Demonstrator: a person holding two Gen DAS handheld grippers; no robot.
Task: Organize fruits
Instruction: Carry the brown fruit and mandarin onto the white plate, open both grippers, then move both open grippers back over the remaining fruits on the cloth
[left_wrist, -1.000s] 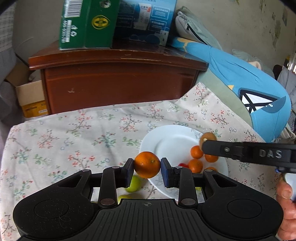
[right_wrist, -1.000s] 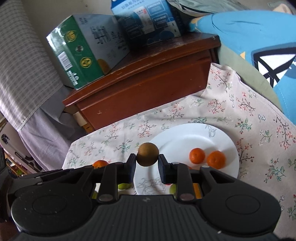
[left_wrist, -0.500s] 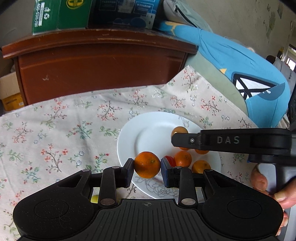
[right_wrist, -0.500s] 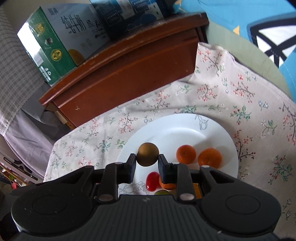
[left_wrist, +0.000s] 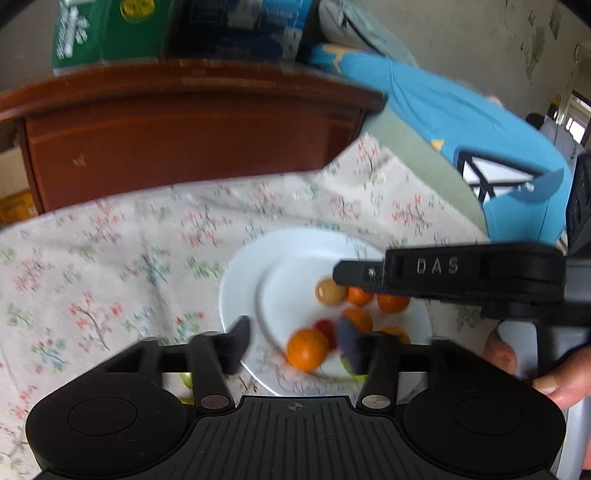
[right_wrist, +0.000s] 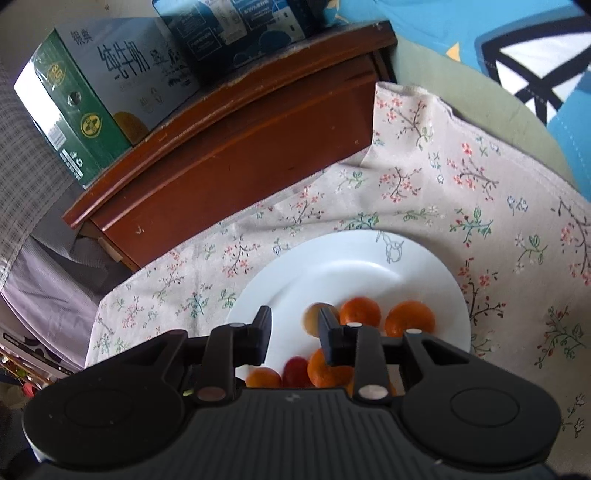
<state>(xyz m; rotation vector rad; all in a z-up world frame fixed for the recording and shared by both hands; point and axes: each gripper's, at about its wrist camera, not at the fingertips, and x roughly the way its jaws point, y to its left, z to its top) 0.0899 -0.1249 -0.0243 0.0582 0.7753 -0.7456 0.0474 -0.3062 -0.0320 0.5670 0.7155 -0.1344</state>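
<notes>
Now opening left hand-held gripper (left_wrist: 293, 341), orange (left_wrist: 307, 349) loose between jaws, on plate (left_wrist: 236, 288)

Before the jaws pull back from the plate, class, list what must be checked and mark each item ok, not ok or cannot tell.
1. Left gripper jaws opening, clear of the orange: ok.
2. Orange resting on the white plate: ok.
3. Right gripper jaws opening, brown fruit free of the pads: cannot tell.
4. Brown fruit settled on the plate: cannot tell.
5. No fruit over the plate's rim: ok.
</notes>
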